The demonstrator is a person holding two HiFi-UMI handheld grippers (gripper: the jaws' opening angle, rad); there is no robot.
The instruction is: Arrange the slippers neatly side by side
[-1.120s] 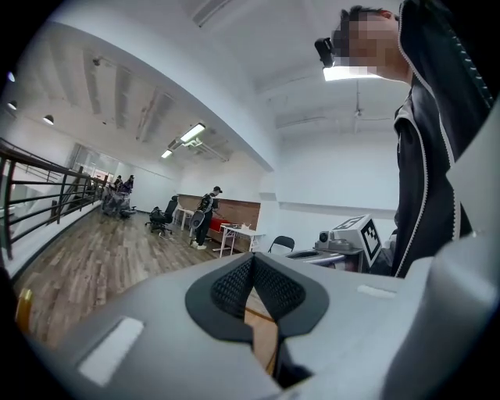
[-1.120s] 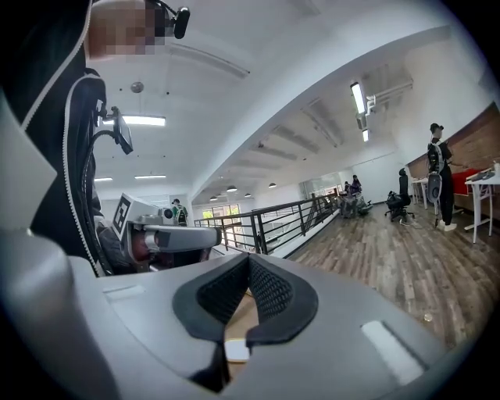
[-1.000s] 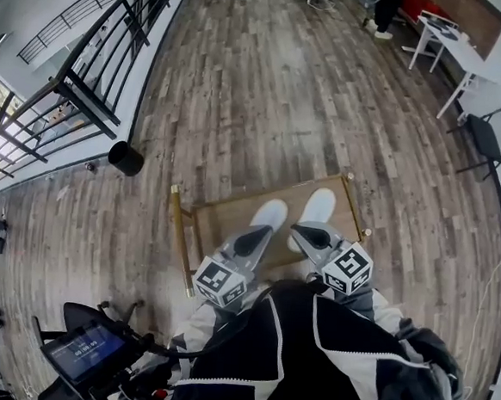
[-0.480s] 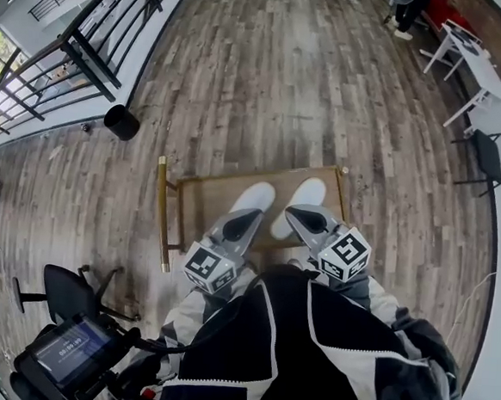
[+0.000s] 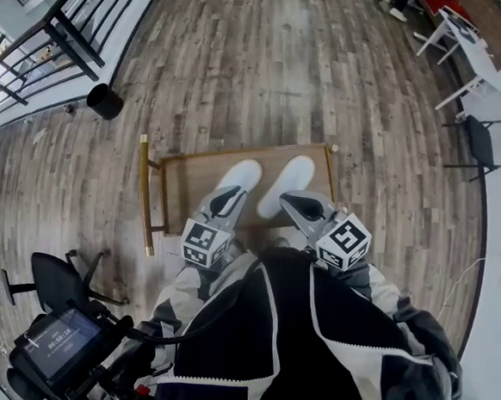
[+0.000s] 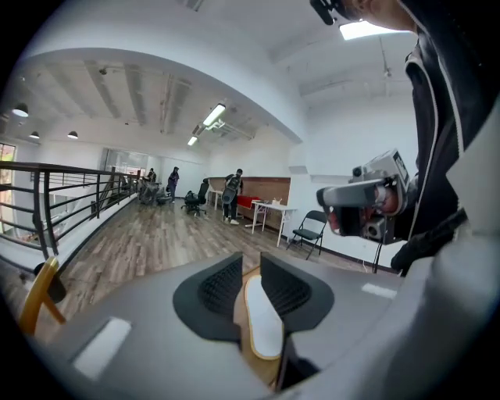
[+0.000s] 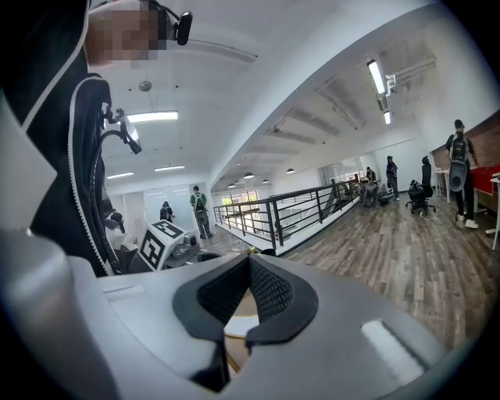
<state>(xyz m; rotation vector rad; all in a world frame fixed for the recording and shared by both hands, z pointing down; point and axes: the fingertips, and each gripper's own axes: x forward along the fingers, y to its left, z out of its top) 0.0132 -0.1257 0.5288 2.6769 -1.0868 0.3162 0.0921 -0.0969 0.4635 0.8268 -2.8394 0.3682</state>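
Observation:
Two white slippers lie side by side on a low wooden table (image 5: 183,181), the left slipper (image 5: 239,178) beside the right slipper (image 5: 289,176), toes pointing away from me. My left gripper (image 5: 225,200) sits at the left slipper's heel. Its jaws have just been opening, and they stand slightly apart. In the left gripper view the left gripper (image 6: 251,262) shows the slipper's white sole with a tan rim (image 6: 262,320) in the gap, with the pads not pressing on it. My right gripper (image 5: 290,198) is at the right slipper's heel. In the right gripper view the right gripper (image 7: 248,262) has its tips together.
The table has gold legs (image 5: 144,195) at its left end. A black bin (image 5: 104,101) and a metal railing (image 5: 48,24) lie to the far left. A black folding chair (image 5: 495,143) and a white desk (image 5: 466,43) stand at the right. An office chair (image 5: 54,279) is near my left side.
My left gripper has sunk toward the table at the left slipper's heel. The right gripper has barely shifted. The table has slid up and left in the head view.

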